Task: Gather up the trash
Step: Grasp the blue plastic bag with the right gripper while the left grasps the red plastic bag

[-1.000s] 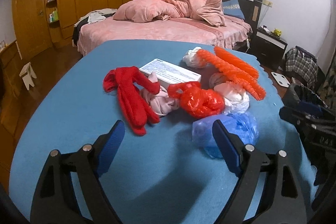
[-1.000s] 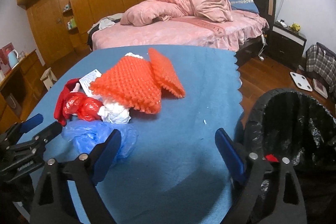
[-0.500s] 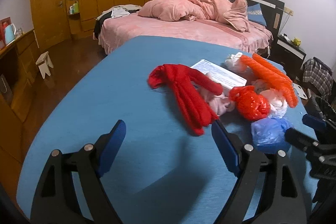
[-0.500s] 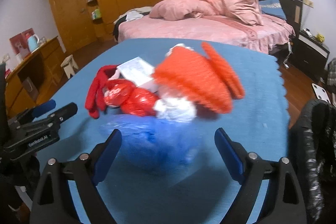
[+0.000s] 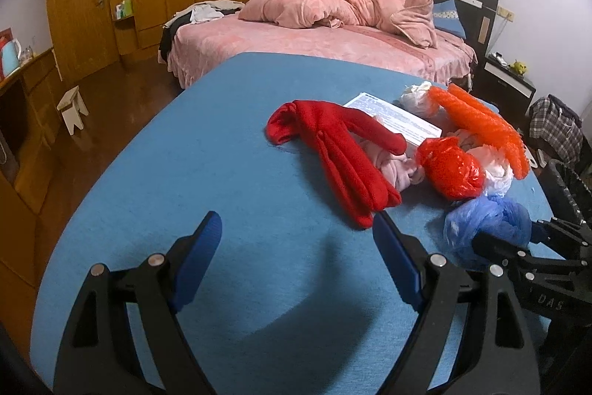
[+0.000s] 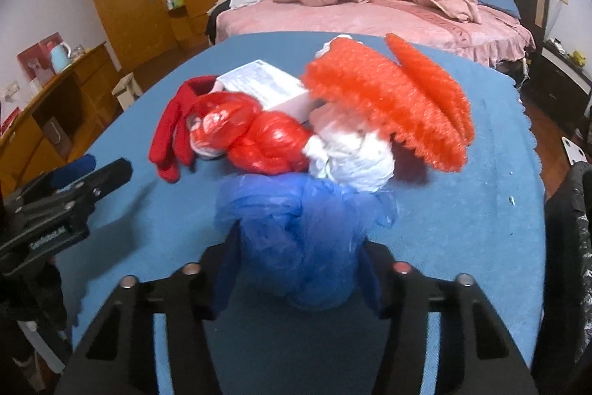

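— Closing on what, the right gripper [image 6: 296, 269]?
— Its jaws are closing around the crumpled blue plastic bag [image 6: 303, 232], nearest on the blue cloth-covered surface [image 6: 462, 247].
— And the left gripper [image 5: 296, 247]?
— Jaws wide apart, empty.

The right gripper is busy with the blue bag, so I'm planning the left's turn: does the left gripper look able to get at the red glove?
Probably yes. The left gripper is open and empty, and the red glove lies just ahead on bare blue cloth.

Blue bag [image 6: 299, 228], red gloves [image 5: 340, 150], orange netting [image 6: 388, 102], blue tablecloth [image 5: 222, 143].
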Tool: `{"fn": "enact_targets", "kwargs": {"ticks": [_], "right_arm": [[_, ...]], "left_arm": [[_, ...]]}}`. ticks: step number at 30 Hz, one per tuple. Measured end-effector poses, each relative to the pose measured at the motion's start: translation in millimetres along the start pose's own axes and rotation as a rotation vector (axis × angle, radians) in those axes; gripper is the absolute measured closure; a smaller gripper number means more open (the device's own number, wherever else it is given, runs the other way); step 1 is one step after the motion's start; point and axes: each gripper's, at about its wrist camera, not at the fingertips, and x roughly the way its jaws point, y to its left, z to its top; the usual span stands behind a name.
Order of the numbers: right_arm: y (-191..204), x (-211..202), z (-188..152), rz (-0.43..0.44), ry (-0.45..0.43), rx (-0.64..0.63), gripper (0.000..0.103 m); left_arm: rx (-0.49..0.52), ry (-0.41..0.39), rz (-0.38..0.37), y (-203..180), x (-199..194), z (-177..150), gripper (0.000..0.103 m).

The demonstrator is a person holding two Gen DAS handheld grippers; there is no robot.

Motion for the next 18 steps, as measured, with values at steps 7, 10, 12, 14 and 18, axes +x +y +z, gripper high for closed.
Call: {"fn": "enact_targets", "kwargs": {"ticks": [7,10,12,14,18], "right_arm": [[-6,-16,-5,-0.001,-0.025,0.010,0.060],[-16,-26,-5,-0.019,-0.042,0.028,0.060],[-25,-31,-6,-0.024,-0.043,0.052,0.060],[-34,-37,-7,-0.031,-0.041,0.072,0.060],[-51,-45,-11,-0.081,-0.052,0.097,0.060]], "left_arm": [[0.009,-0.004,-0.009,-10,-3,0,0.022],[0.019,-0.003,-0.025,-19,-2,1,0.022],[0.030,-0.003,-0.039,-28,-2,1,0.022],[0.039,-0.001,-0.057,-37,-1,1,0.022],[0.065,0.003,-0.096,-60,4,3,0.022]]}}
